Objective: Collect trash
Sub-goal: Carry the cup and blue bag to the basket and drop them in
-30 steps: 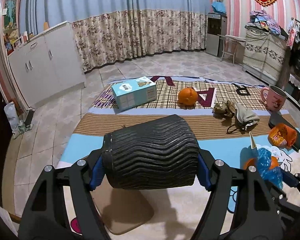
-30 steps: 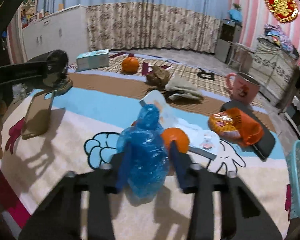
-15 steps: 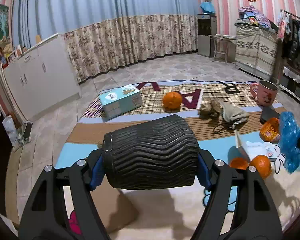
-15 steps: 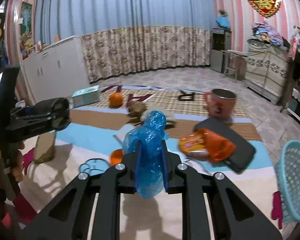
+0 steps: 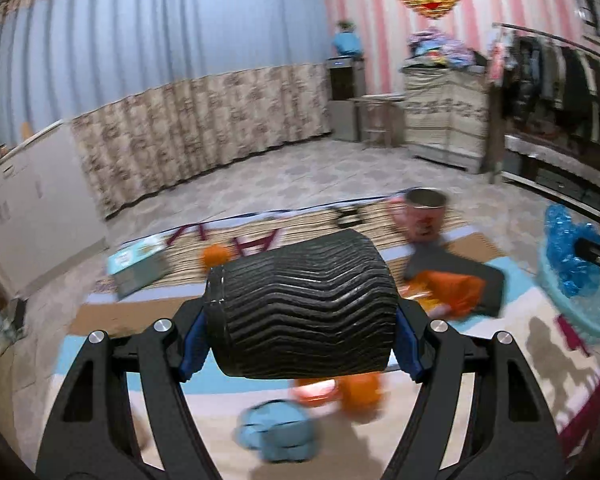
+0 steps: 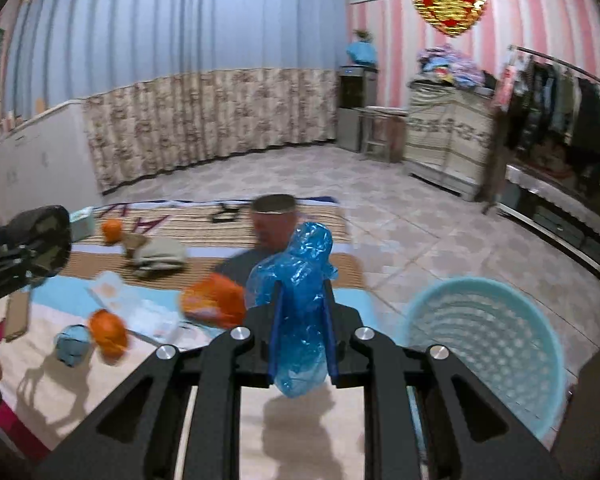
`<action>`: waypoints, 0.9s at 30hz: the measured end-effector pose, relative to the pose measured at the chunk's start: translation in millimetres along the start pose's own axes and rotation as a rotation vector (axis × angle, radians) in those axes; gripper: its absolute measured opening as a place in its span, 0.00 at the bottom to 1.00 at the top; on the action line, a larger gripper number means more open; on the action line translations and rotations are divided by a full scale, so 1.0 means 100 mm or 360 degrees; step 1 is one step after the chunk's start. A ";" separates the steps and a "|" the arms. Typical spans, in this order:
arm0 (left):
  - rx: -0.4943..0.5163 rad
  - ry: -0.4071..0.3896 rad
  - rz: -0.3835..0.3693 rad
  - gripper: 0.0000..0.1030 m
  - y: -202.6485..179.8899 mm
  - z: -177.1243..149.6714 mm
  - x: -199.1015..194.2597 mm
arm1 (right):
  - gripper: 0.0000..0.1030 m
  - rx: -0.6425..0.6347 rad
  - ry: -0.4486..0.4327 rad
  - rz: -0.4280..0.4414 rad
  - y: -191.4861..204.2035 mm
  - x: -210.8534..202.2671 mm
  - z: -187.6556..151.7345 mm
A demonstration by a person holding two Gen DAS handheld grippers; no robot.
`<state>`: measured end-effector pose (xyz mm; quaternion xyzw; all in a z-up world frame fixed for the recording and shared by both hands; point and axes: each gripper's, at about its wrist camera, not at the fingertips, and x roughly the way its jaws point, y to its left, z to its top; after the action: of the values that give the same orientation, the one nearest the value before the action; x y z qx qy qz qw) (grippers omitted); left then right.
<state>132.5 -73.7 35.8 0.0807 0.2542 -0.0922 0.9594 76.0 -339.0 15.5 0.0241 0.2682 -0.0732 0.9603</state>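
- Right tool (image 6: pixel 300 332): jaws nearly together, pinching a crumpled blue bag (image 6: pixel 300 280) at frame centre; top of the bag bulging above the pads, tail hanging below.
- Same bag visible at the right edge of the left view (image 5: pixel 564 248), above the basket (image 5: pixel 596 312).
- Basket (image 6: pixel 484 344) at lower right of the right view, pale blue, perforated, standing just beside the mat (image 6: pixel 60 380); bag not yet over its mouth.
- Left tool (image 5: pixel 300 312): jaws wide, clamped on a ribbed black roller (image 5: pixel 300 304) at frame centre.
- Handling, as a judgement: thin plastic film, very light, soft, springy and slick; likely to slip or unfold if the pinch loosens. Best held across the bunched middle, as now, not by a loose flap.
- Orange wrapper (image 6: pixel 212 300) left of the bag looks equally light and crinkly; pinch at a folded edge.
- Hard to make out: heavy motion blur over the mat; mug (image 6: pixel 272 216) behind the bag smeared and partly covered; dark flat thing under the wrapper unclear.
- Oranges (image 6: pixel 108 332) blurred; inside of the basket hard to read.
- Near end of the mat hidden by the tool frames.
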 end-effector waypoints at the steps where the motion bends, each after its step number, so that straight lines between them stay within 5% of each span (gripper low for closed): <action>1: 0.0006 -0.0001 -0.0042 0.69 -0.14 0.02 0.02 | 0.18 0.0019 0.0002 -0.0035 -0.16 -0.02 -0.02; 18: 0.0241 0.0077 -0.0511 0.69 -2.47 0.03 0.40 | 0.18 0.0228 0.0053 -0.0337 -1.72 -0.13 -0.23; 27: 0.0333 0.0094 -0.0640 0.70 -3.13 0.10 0.47 | 0.18 0.0328 0.0078 -0.0380 -2.11 -0.08 -0.36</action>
<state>108.9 -385.6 -13.3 0.1302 0.2823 -0.3050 0.9002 18.2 -543.8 -12.7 0.0922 0.2835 -0.2134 0.9304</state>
